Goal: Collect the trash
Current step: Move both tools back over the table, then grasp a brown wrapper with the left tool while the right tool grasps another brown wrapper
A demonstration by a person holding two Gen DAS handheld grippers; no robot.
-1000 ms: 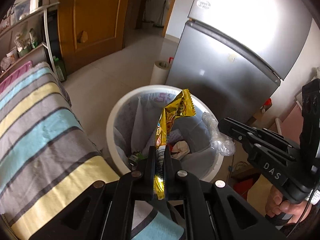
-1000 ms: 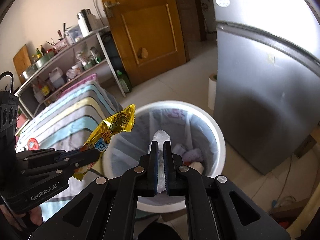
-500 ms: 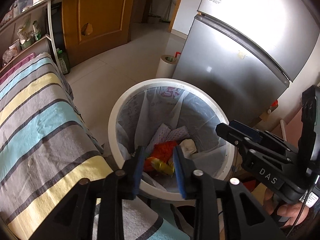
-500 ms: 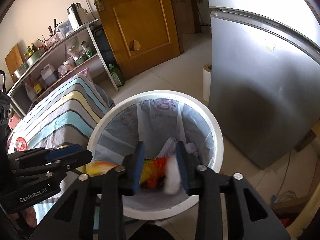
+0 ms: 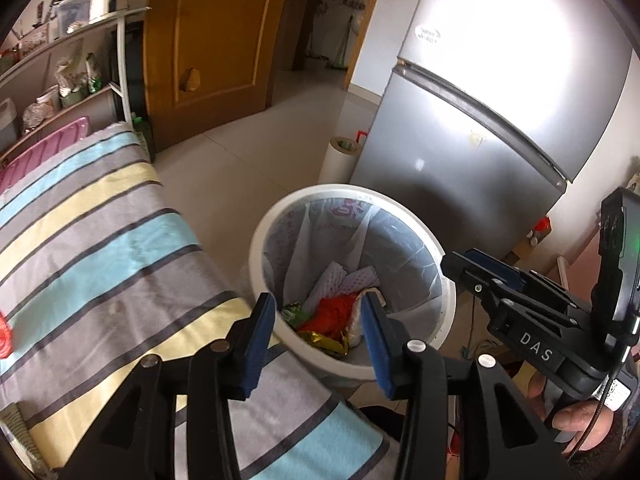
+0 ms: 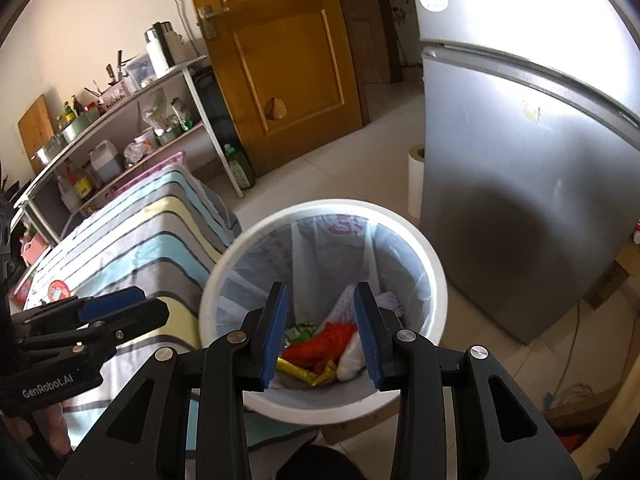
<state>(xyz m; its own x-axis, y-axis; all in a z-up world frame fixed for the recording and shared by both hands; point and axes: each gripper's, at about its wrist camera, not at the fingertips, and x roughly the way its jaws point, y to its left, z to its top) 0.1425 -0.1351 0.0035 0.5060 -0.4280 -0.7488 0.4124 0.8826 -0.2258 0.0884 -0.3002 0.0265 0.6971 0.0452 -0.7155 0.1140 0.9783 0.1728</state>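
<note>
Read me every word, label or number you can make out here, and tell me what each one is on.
"DAS": on the right tool.
"GenRobot.AI": on the left tool.
Fridge sticker: too blurred to read.
Pink print on the bin liner: unreadable.
Shelf bottle labels: too small.

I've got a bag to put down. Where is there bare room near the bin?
Bare floor lies between the door, the fridge and the bin. The striped cloth is mostly bare. The shelves are crowded.
</note>
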